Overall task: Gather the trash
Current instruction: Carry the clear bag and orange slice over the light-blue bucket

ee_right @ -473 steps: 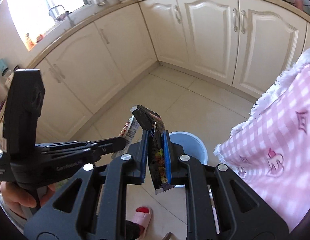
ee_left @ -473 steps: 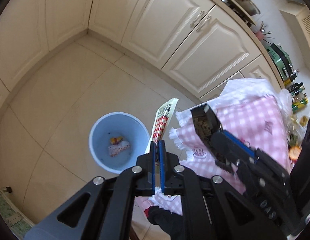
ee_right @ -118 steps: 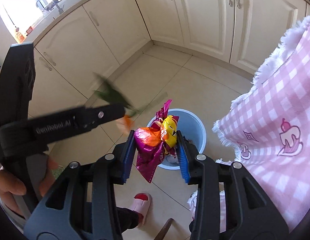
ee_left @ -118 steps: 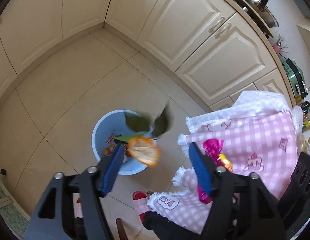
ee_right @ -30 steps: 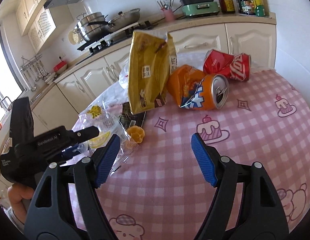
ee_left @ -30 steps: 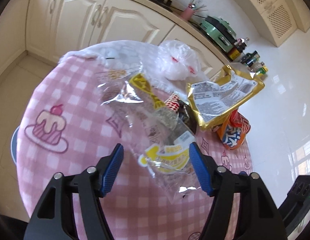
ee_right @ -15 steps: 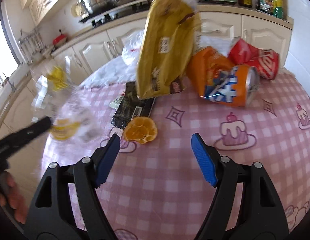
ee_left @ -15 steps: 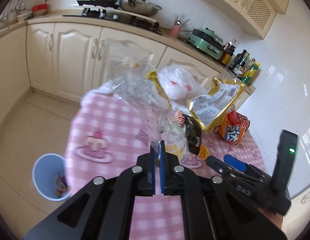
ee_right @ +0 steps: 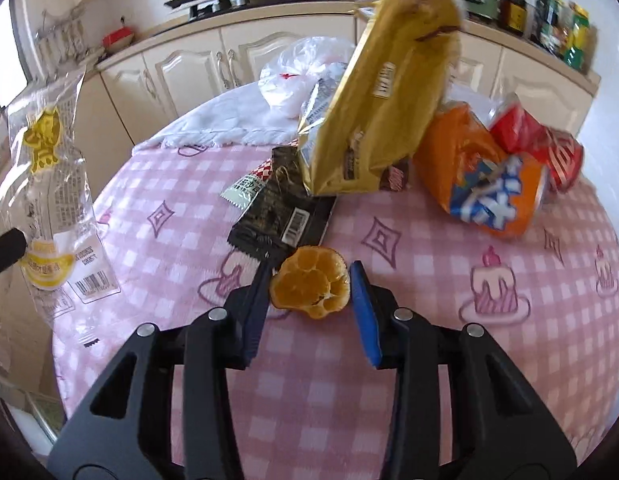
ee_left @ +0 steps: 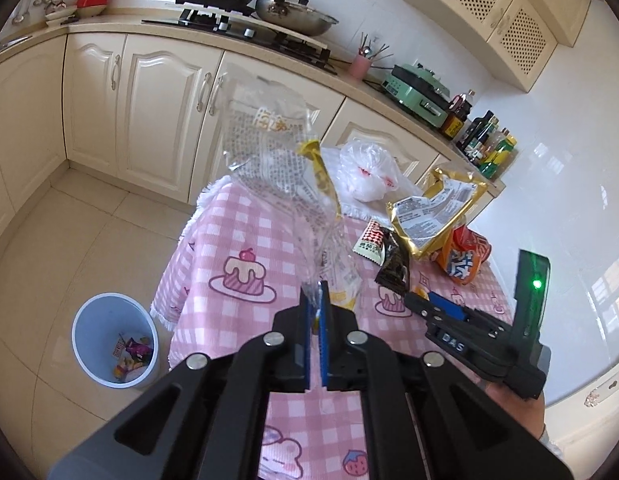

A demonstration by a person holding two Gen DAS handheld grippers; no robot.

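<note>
My left gripper is shut on the bottom edge of a clear plastic wrapper with yellow print. The wrapper stands up off the pink checked table and shows at the left in the right wrist view too, as the clear wrapper. My right gripper is low over the table, and its jaws are closing around an orange peel that lies flat between them. The left pad is at the peel's edge and a sliver of gap shows on the right. A blue bin holding trash stands on the floor to the left of the table.
Beyond the peel lie a black wrapper, a gold bag, a crushed orange can, a red can and a white plastic bag. Cream cabinets and a stove counter run behind the table.
My left gripper shut on the clear wrapper and lifted it up off the table. My right gripper moved in over the orange peel and its jaws narrowed around it.
</note>
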